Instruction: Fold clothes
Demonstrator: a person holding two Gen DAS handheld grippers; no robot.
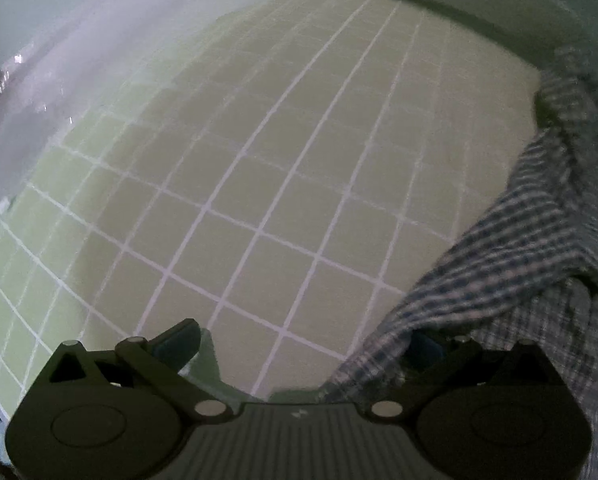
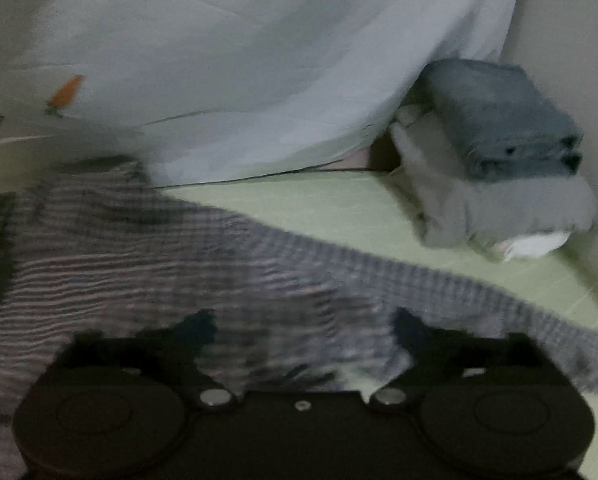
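A blue-and-white checked garment (image 1: pixel 511 240) hangs down the right side of the left wrist view and drapes over the right fingertip (image 1: pixel 425 346). My left gripper (image 1: pixel 303 344) is open above the green grid mat (image 1: pixel 259 168), with its jaws wide apart and only mat between them. In the blurred right wrist view the same checked garment (image 2: pixel 187 248) lies spread and rumpled across the mat (image 2: pixel 339 208). My right gripper (image 2: pixel 307 324) is open just over the cloth, with nothing clamped between its dark fingers.
A stack of folded clothes (image 2: pixel 499 160), blue denim on top of grey and white pieces, sits at the mat's far right corner. A pale sheet (image 2: pixel 259 72) with a small orange carrot print hangs behind. A grey floor (image 1: pixel 59 60) lies beyond the mat's left edge.
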